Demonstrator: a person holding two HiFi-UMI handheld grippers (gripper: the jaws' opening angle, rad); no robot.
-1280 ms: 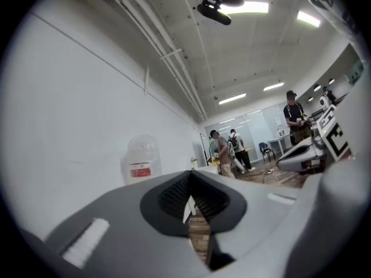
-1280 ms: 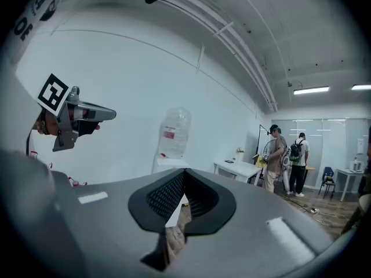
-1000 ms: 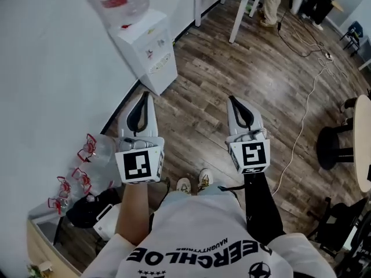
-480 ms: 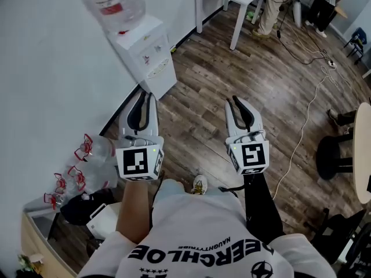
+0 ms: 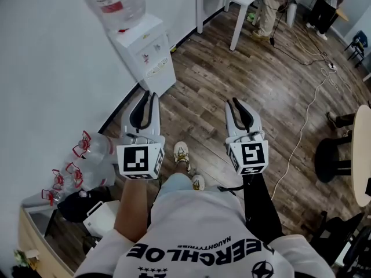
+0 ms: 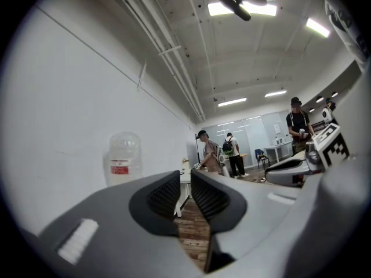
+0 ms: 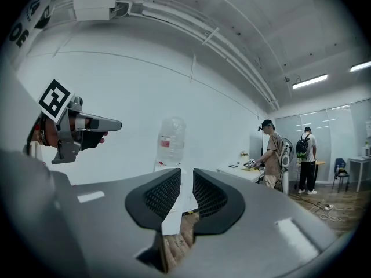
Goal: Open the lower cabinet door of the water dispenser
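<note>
Far left, spare water bottles (image 5: pixel 81 158) crowd the floor by the wall; if I swing wide there, I clip one. My left gripper (image 5: pixel 148 97) points level, jaws a sliver apart, nothing between them. Ahead of it and well apart, the water dispenser (image 5: pixel 148 48) stands against the wall with the big bottle (image 5: pixel 116 2) on top. Its lower cabinet door (image 5: pixel 163 77) sits low on the front and looks shut. My right gripper (image 5: pixel 233 103) has just been opening; its jaws show a narrow gap, empty. My worry is that gaps this thin could skid off the door's edge, and a hard tug could rock that bottle. Off right, a floor cable (image 5: pixel 301 129) could catch a foot.
</note>
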